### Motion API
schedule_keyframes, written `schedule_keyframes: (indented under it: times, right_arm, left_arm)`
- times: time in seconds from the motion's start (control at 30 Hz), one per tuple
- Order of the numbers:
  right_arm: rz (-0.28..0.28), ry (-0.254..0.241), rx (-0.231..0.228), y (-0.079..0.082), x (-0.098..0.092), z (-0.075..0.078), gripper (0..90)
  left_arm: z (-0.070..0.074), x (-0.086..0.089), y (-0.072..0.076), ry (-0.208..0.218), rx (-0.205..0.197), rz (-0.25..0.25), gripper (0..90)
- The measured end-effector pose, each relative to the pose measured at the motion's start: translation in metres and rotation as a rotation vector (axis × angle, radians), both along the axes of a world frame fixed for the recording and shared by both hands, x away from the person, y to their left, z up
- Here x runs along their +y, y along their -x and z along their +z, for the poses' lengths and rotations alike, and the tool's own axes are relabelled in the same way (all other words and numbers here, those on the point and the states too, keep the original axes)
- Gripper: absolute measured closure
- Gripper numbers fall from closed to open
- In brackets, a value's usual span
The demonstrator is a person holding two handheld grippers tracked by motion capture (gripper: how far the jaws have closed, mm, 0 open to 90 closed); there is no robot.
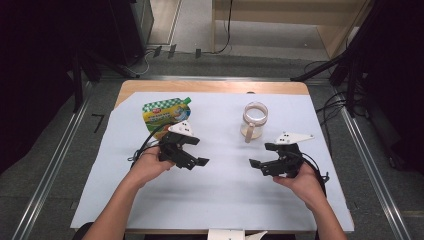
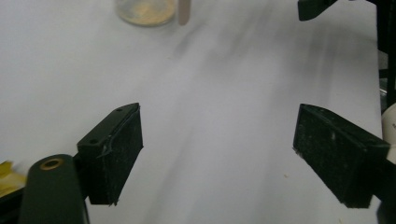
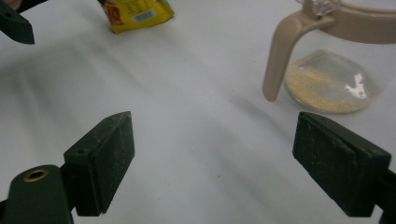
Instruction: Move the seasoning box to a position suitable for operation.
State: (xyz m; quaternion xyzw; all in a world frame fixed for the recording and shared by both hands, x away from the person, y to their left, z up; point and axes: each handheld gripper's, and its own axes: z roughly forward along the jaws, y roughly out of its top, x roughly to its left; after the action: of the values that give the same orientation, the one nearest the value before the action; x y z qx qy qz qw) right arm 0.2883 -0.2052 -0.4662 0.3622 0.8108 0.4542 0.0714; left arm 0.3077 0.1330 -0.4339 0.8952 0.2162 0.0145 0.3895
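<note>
High view: left gripper (image 1: 192, 161) and right gripper (image 1: 264, 165) held low over white sheet (image 1: 220, 190), jaws wide apart, nothing between. Glass jug (image 1: 254, 120) beyond right gripper, apart from it; green-yellow pouch (image 1: 165, 114) well left of jug, just behind left gripper, part covered by its grey plate.

Left gripper view: jaws spread, bare sheet between; jug (image 2: 145, 10) cut off at top edge.

Right gripper view: jaws spread; jug (image 3: 334, 70) ahead, rim cut off, yellowish residue at bottom; pouch (image 3: 137, 14) left of jug, cropped

Bright overhead light on white table cover (image 1: 220, 190), dark surroundings, streaky motion blur close up
</note>
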Motion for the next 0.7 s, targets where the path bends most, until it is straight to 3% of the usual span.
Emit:
schedule_keyframes:
  times: [0.17,0.2,0.37,0.7]
  right_arm:
    - [0.035,-0.002,-0.023,0.0011,0.0032,0.0025,13.2]
    - [0.029,0.002,-0.028,0.0019,0.0042,0.0035,13.2]
    - [0.033,0.021,-0.035,0.0038,0.0046,0.0036,13.3]
    - [0.015,0.009,-0.035,0.0009,0.0035,0.0034,17.7]
  left_arm:
    - [-0.0027,-0.005,0.0072,-0.03,-0.036,-0.022,15.1]
    - [-0.0022,-0.0034,0.0067,-0.003,-0.001,-0.037,14.8]
    - [-0.0001,-0.0003,0.007,0.012,0.006,-0.046,14.5]
    - [0.0006,0.0003,0.0084,0.035,0.055,-0.067,16.2]
